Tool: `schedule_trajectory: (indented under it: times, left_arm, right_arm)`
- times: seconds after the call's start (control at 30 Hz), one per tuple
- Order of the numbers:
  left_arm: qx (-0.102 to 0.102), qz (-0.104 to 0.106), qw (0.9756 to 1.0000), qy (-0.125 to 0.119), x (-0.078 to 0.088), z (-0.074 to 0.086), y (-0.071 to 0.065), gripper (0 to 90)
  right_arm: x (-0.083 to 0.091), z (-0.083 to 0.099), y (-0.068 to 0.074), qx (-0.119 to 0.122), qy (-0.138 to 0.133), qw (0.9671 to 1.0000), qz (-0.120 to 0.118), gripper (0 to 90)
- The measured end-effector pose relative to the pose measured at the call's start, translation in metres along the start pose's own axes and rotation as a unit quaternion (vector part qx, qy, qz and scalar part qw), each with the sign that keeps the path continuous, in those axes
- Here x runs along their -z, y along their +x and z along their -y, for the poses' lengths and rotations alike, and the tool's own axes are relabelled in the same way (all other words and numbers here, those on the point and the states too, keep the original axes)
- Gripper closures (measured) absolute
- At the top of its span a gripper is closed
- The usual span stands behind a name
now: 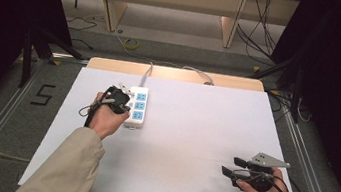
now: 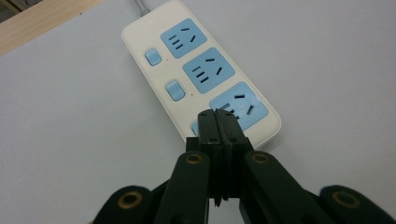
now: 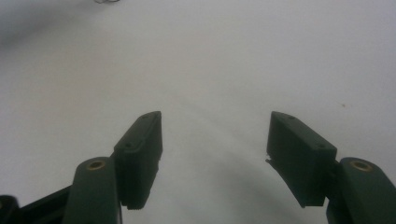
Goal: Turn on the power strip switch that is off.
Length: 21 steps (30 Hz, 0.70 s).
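A white power strip (image 1: 137, 107) with three blue sockets and small blue switches lies on the white table, its grey cable running to the far edge. In the left gripper view the power strip (image 2: 187, 70) stretches away from the jaws. My left gripper (image 2: 217, 116) is shut with nothing between its pads, its tips over the nearest switch; whether they touch it I cannot tell. In the high view the left gripper (image 1: 124, 103) sits at the strip's left side. My right gripper (image 1: 230, 167) rests open near the table's front right; its jaws (image 3: 215, 135) stand wide apart over bare table.
The white table (image 1: 194, 129) has a wooden strip along its far edge. Cables and a yellow coil (image 1: 132, 44) lie on the floor beyond. Metal rails run along both sides of the table, and a "5" mark (image 1: 43, 94) is on the floor at left.
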State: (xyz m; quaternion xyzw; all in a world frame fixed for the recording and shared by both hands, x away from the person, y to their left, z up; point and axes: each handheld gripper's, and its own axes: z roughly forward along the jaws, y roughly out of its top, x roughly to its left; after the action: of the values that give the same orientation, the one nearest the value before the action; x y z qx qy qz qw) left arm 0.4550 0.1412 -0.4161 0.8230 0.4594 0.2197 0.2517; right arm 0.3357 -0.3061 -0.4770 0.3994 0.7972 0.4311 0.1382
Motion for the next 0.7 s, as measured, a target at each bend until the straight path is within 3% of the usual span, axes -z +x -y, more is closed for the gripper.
schedule_trajectory:
  times: [0.7]
  left_arm:
    - [-0.002, -0.004, 0.9999, 0.013, -0.0071, -0.0093, 0.0015, 89.8]
  right_arm:
    - [-0.0003, -0.0001, 0.0000, -0.001, 0.001, 1.0000, -0.001, 36.8]
